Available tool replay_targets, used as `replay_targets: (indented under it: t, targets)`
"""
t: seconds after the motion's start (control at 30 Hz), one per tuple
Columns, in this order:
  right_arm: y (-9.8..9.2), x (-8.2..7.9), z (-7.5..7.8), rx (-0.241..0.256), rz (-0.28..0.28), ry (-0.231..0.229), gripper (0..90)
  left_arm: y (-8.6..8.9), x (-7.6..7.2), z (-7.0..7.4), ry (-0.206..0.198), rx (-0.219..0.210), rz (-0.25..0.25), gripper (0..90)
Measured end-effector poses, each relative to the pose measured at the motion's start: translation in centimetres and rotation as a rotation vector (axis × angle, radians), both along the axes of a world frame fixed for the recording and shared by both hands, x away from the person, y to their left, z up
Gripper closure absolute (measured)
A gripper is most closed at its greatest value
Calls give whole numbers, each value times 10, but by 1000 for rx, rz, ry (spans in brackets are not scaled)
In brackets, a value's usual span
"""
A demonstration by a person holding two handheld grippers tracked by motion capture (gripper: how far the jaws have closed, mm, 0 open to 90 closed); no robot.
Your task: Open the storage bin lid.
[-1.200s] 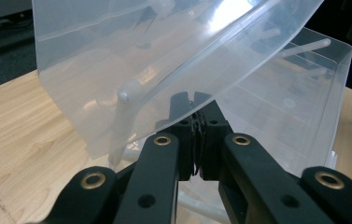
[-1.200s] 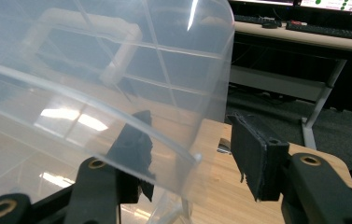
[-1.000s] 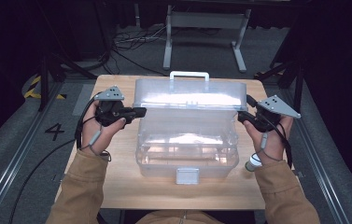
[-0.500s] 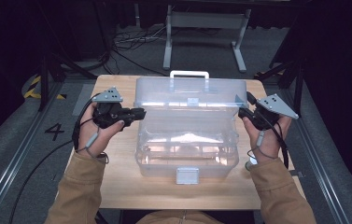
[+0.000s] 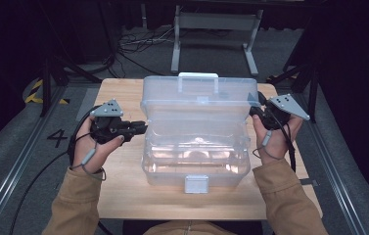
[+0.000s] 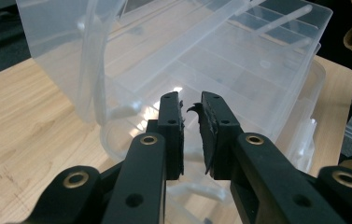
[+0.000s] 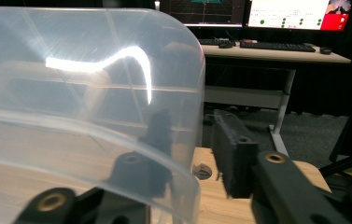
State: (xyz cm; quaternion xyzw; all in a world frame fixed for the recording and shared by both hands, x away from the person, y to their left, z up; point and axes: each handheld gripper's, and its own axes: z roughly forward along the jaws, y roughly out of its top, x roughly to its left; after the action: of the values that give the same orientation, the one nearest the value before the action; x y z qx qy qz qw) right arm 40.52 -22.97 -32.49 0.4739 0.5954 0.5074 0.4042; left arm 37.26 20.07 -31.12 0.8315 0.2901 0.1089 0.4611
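The box (image 5: 196, 152) in the middle of the high view is clear plastic, smooth and shiny, with bright spots of light on it. Its lid (image 5: 199, 100), just above, is the same see-through plastic, a bit cloudy. The table (image 5: 123, 191) is pale wood with a dull, smooth top and thin grain lines. The left gripper (image 6: 191, 128), low in its own view, is black matt plastic with brass-coloured rings, and its pads (image 6: 206, 135) look rough. The right gripper (image 7: 190, 147) is the same dull black. The sleeves (image 5: 72, 205) at the bottom are soft tan cloth.
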Motion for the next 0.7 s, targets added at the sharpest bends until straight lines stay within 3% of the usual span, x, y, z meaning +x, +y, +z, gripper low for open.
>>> replay_targets:
  t: [0.07, 0.27, 0.37, 0.47, 0.7]
  targets:
    - [1, 1, 0, -2, -1, 5, 771, 1, -4, 0, 6, 6, -4, 789]
    - [2, 8, 4, 17, -7, 19, 784, 3, -16, -1, 11, 21, -34, 741]
    - [0, 15, 8, 32, 1, 40, 789, 2, -25, -1, 22, 34, -77, 730]
    - [0, 18, 10, 18, -6, 47, 807, 0, -28, -3, 34, 44, -87, 715]
    - [0, 25, 14, 4, -4, 68, 810, -16, -42, -16, 96, 124, -136, 682]
